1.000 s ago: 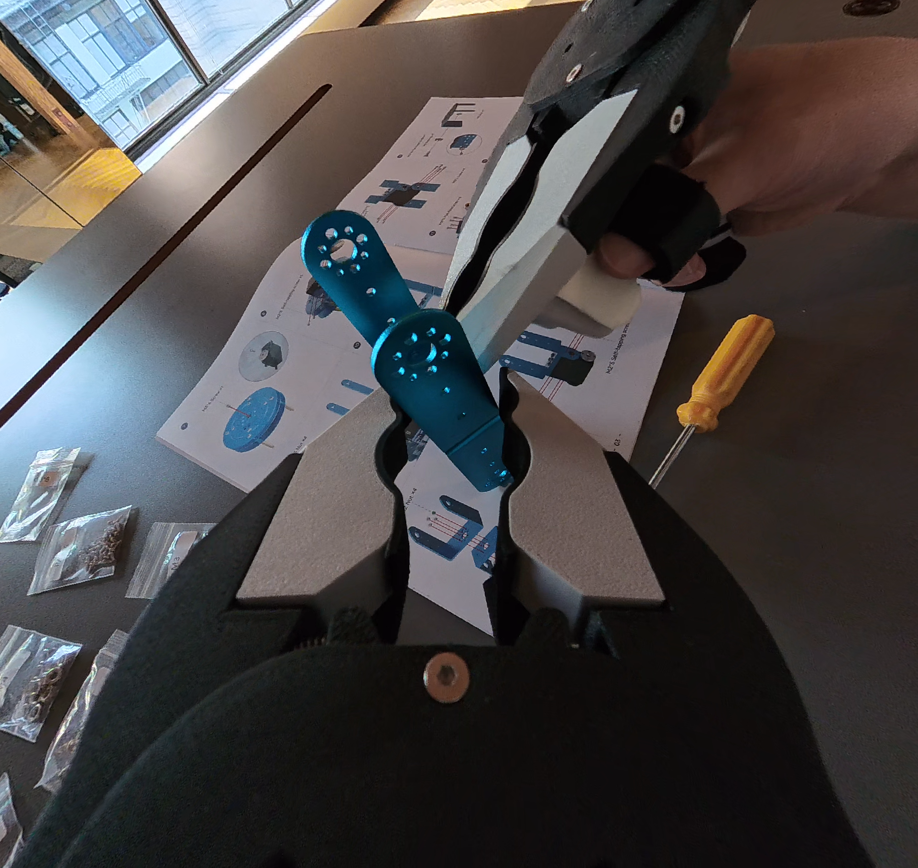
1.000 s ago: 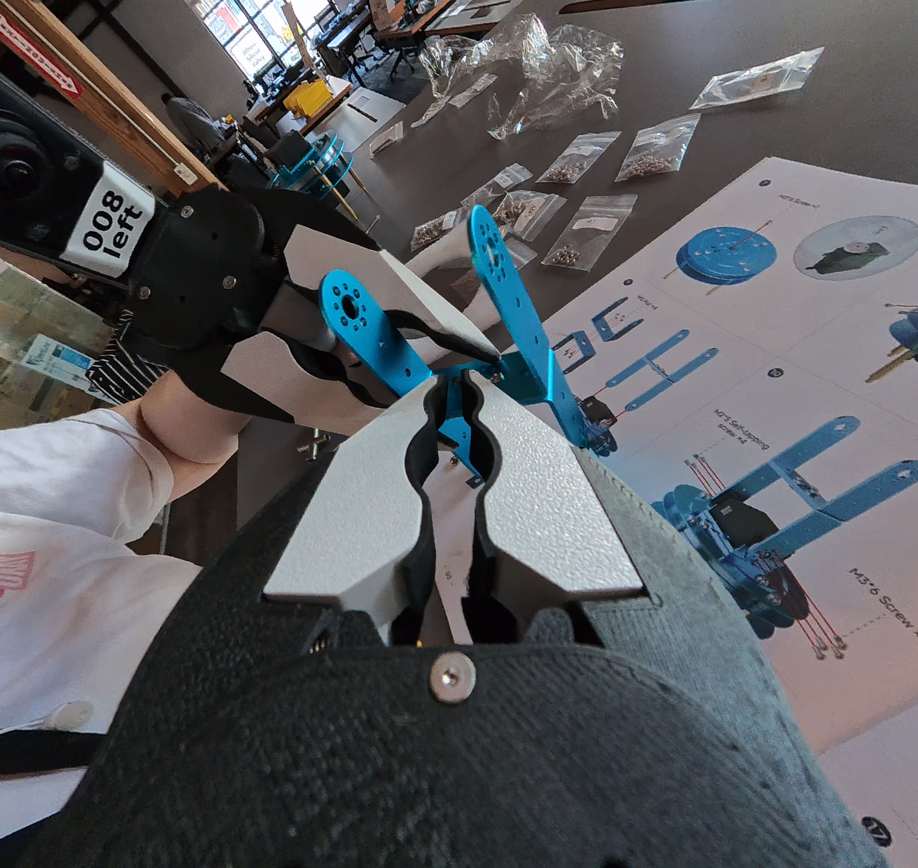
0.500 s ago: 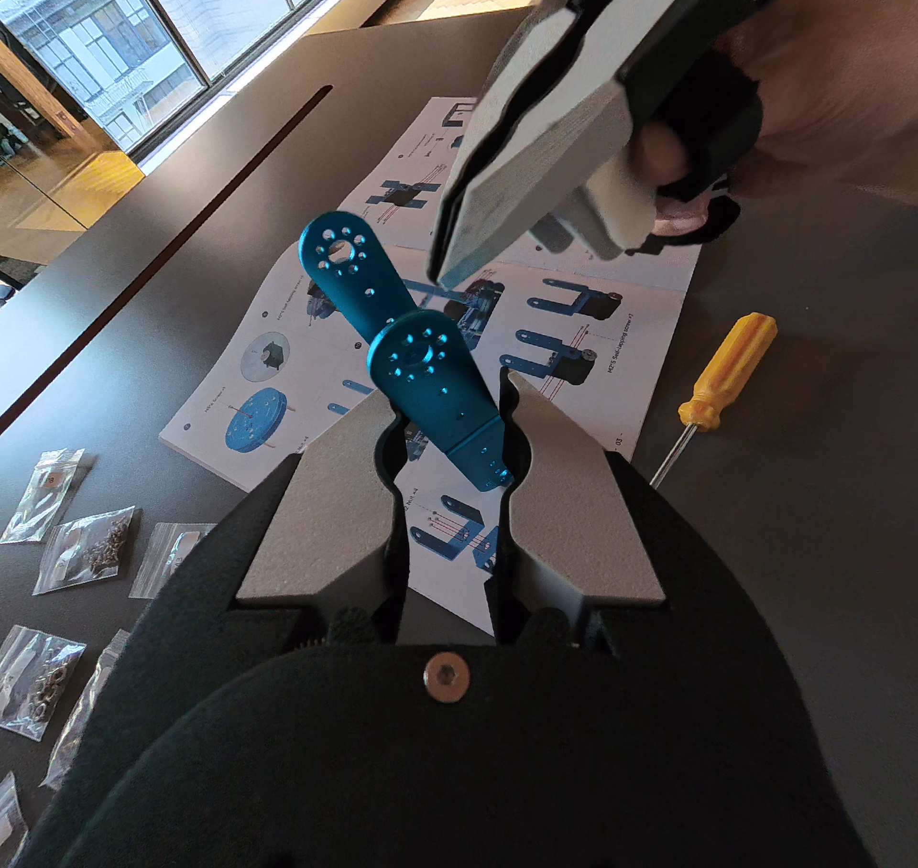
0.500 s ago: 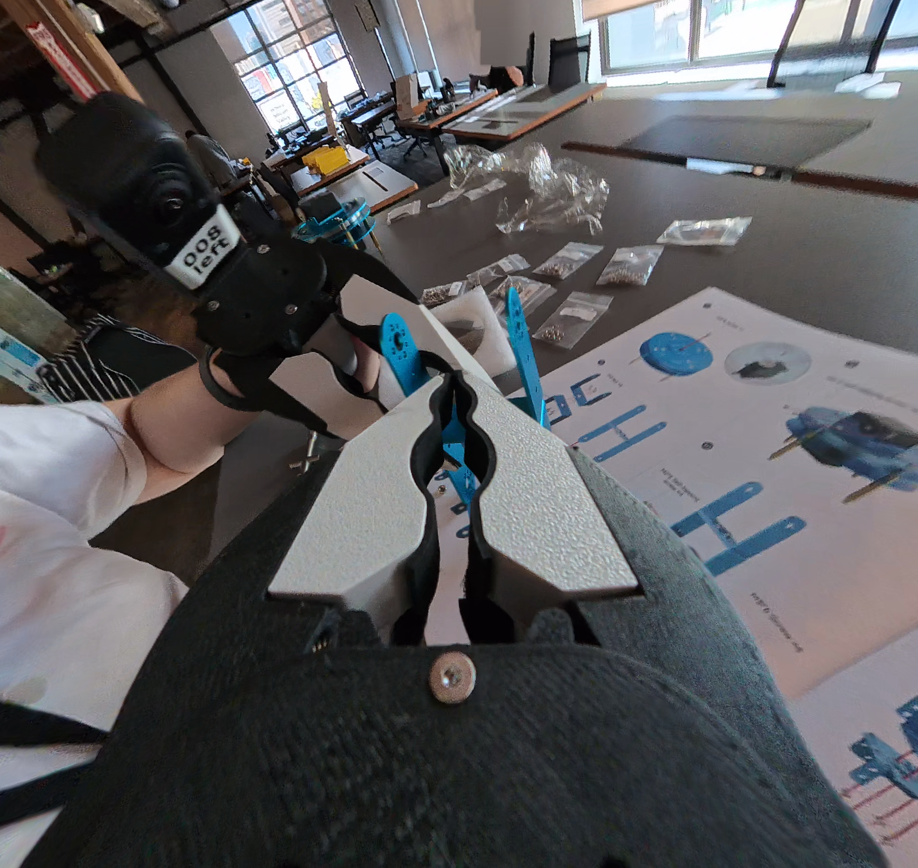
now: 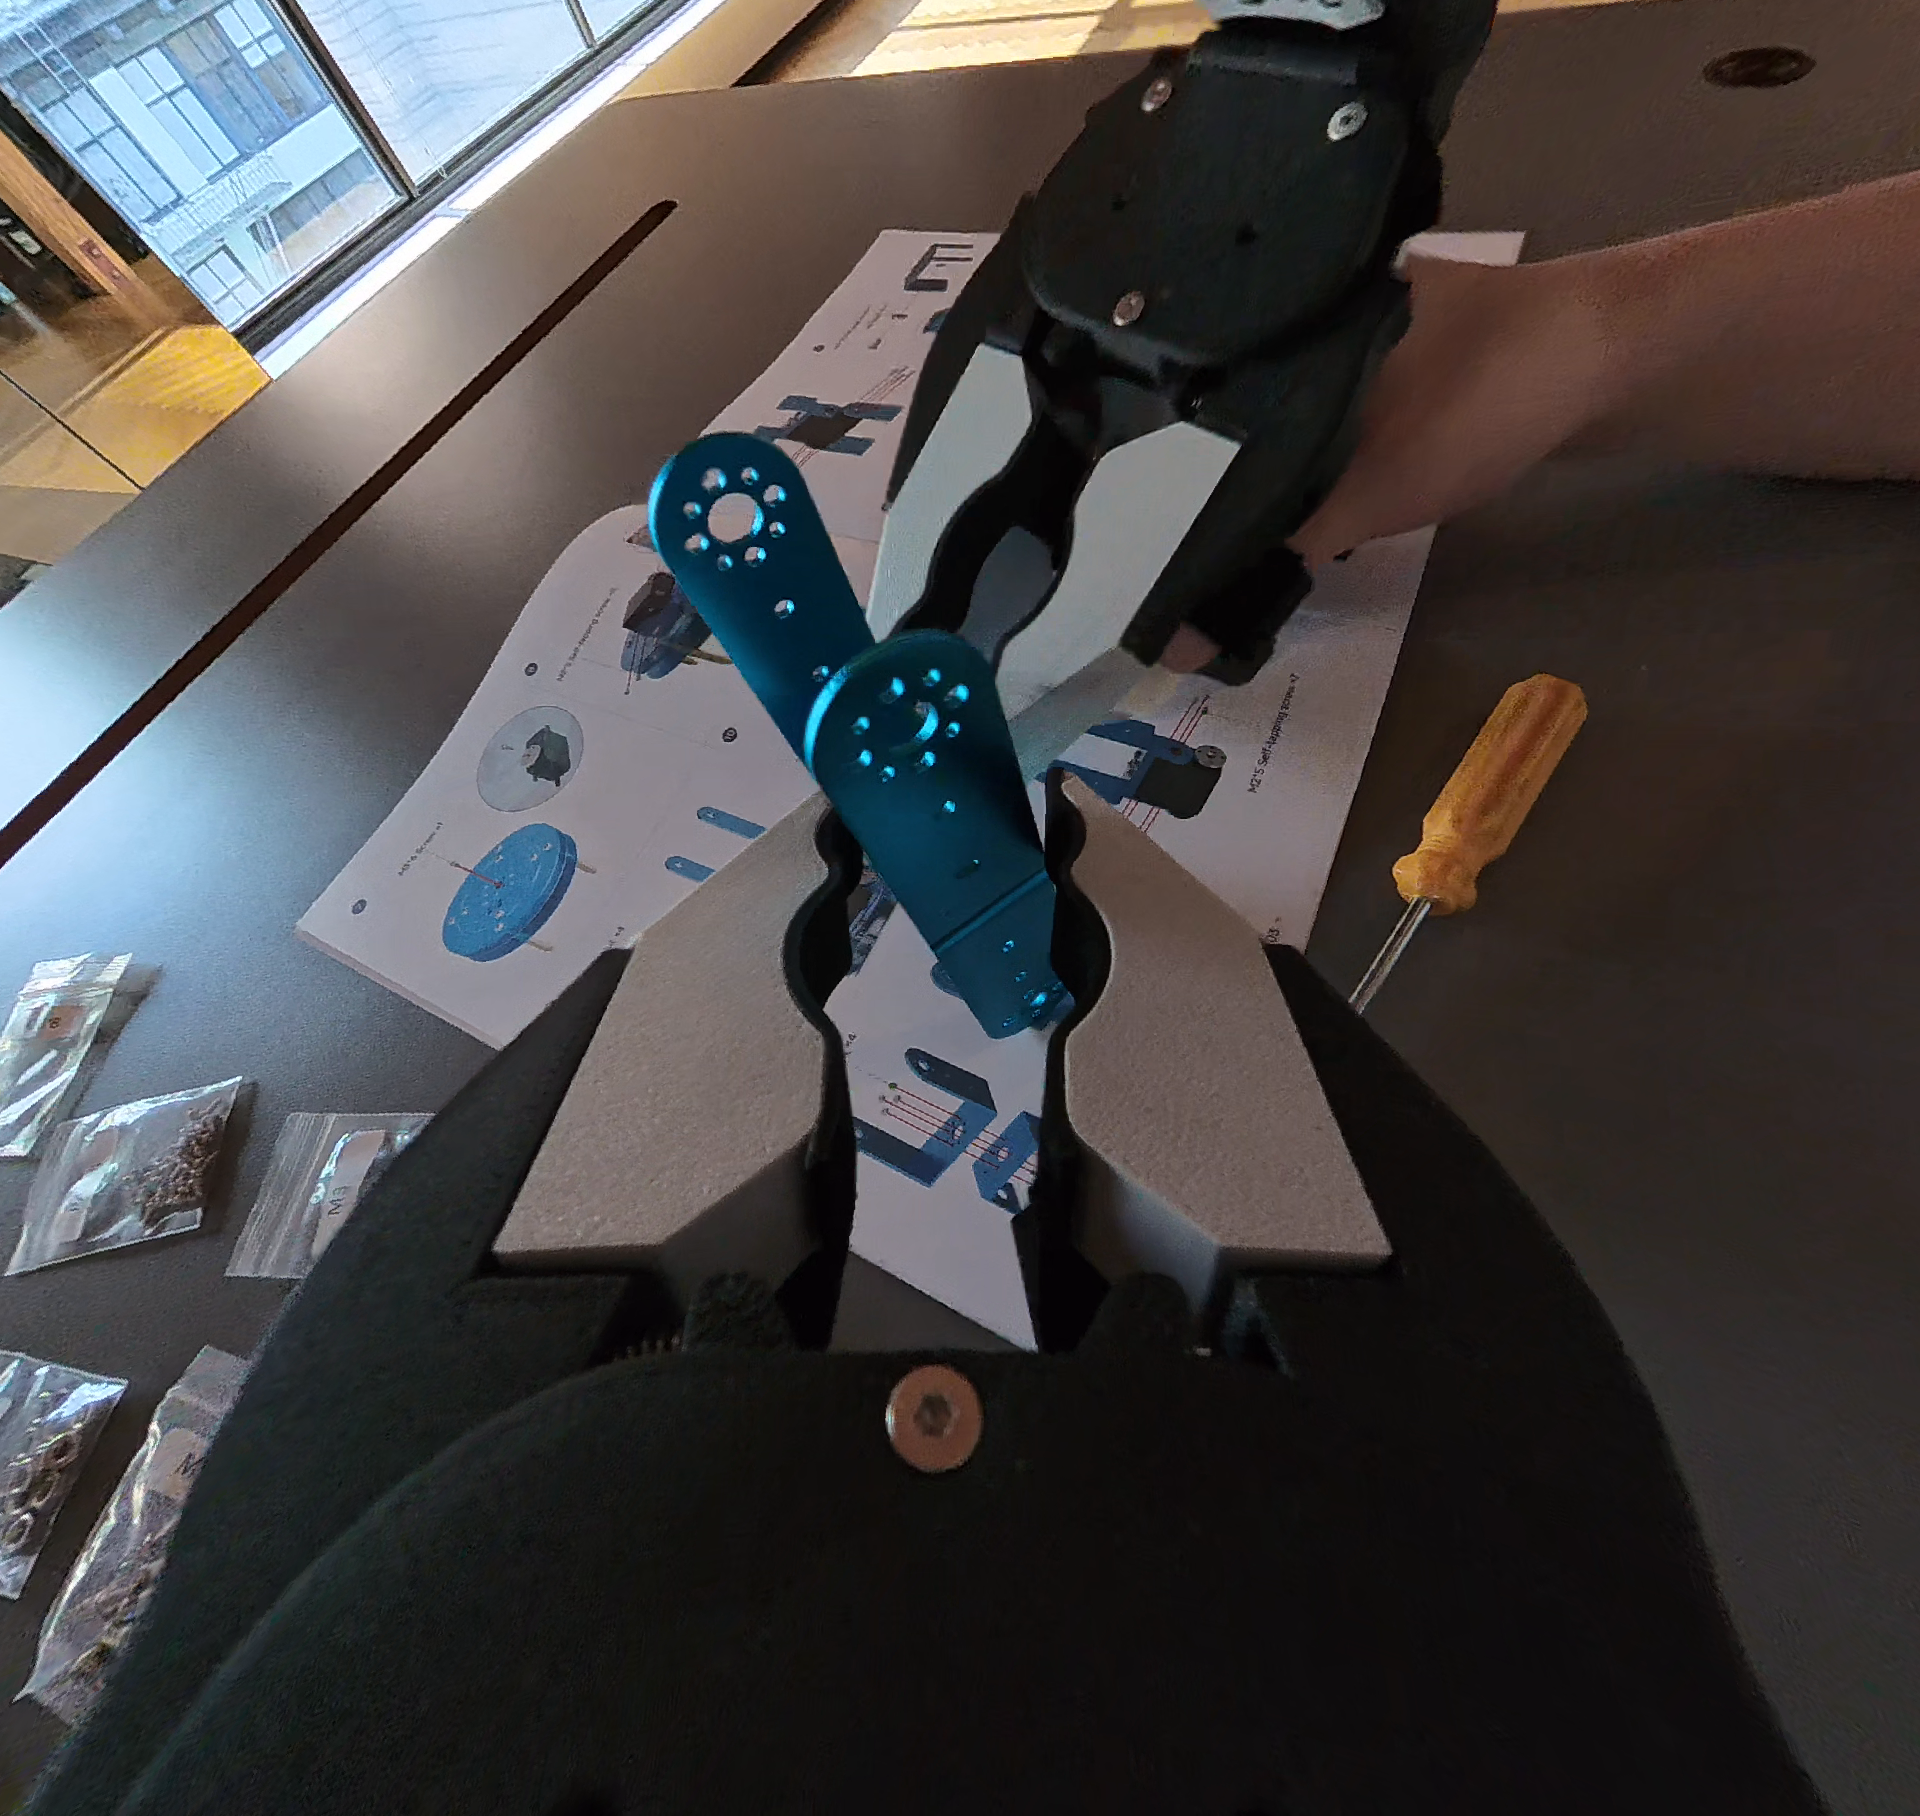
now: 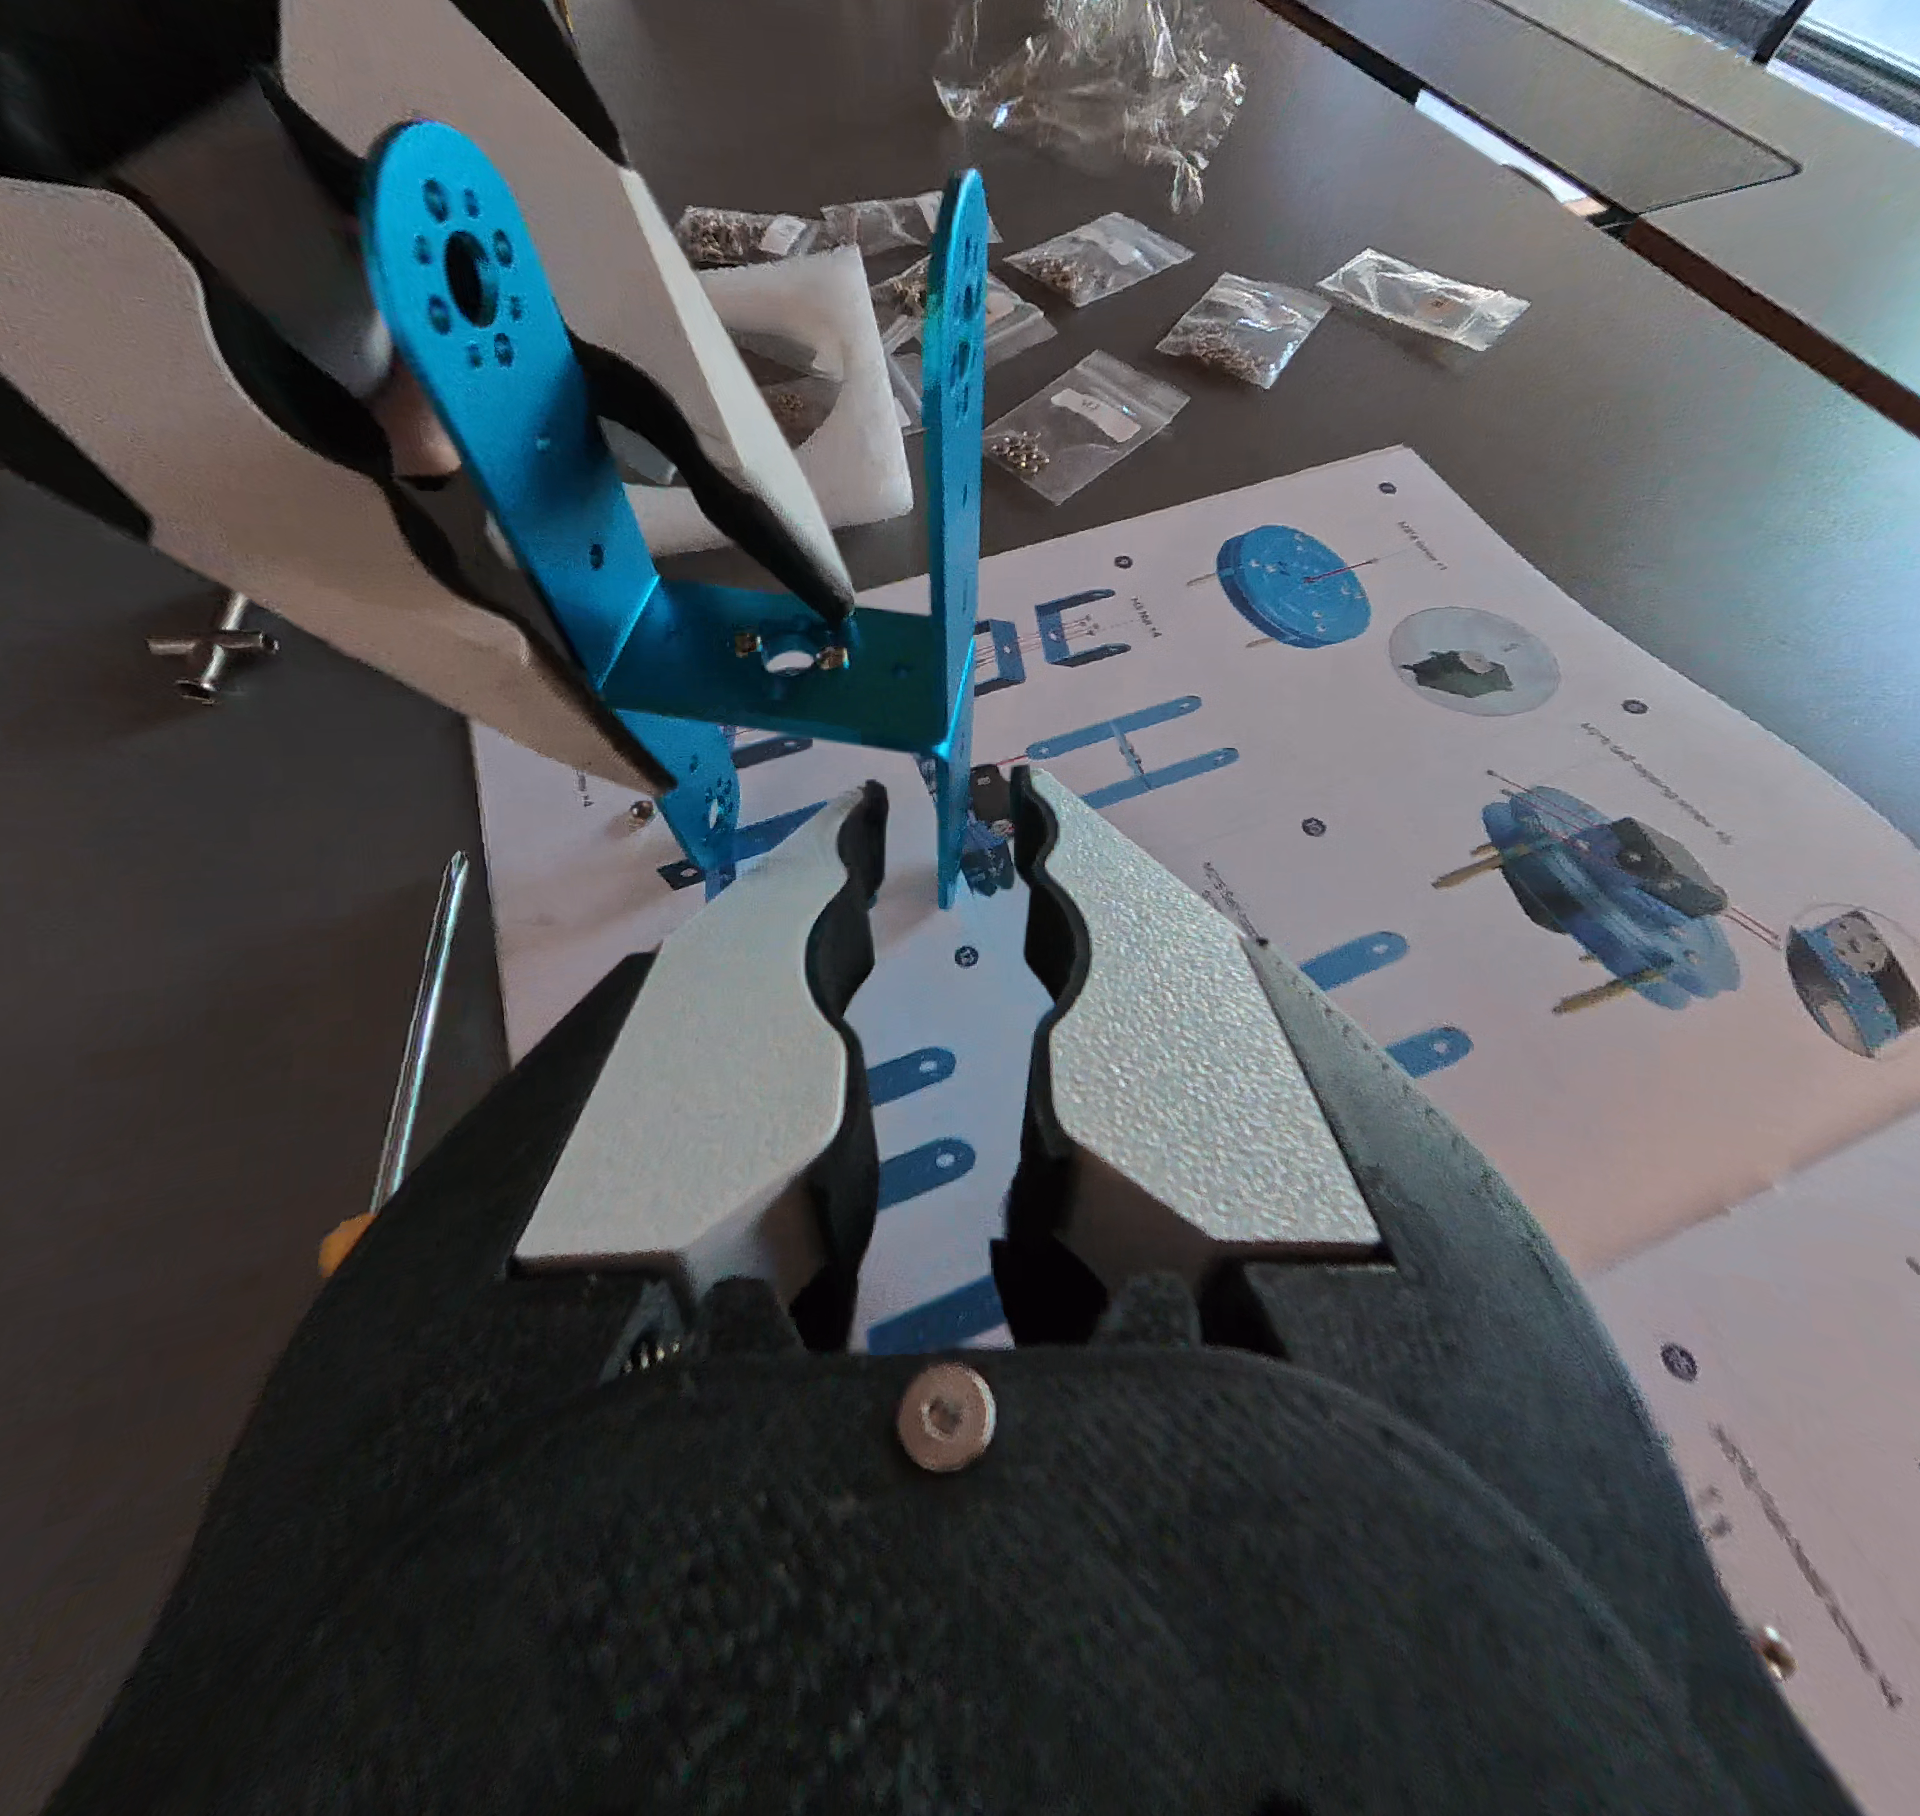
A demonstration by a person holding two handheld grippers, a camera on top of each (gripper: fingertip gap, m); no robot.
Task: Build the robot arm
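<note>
My left gripper [image 5: 945,831] is shut on a blue metal bracket [image 5: 925,800] with two round-ended, holed arms, and holds it above an instruction sheet [image 5: 582,727]. In the right wrist view the left gripper [image 6: 738,691] pinches the bracket [image 6: 520,436] at its cross piece. My right gripper [image 6: 945,800] is open and empty. The lower end of the bracket's right arm sits at the gap between its tips without touching them. In the left wrist view the right gripper [image 5: 1049,603] hangs open just behind the bracket.
A yellow-handled screwdriver [image 5: 1496,790] lies on the dark table right of the sheet. Several small bags of screws [image 5: 125,1184] lie at the left. A white foam piece [image 6: 821,353], a cross-shaped metal tool [image 6: 213,644] and crumpled clear plastic [image 6: 1101,73] lie beyond the sheet [image 6: 1351,831]. The gap from one gripper's tips to the other's is roughly 5 cm.
The right gripper let go of the bracket, lifted away, turned and came back down with its jaws wider open. The left gripper and bracket stayed almost still.
</note>
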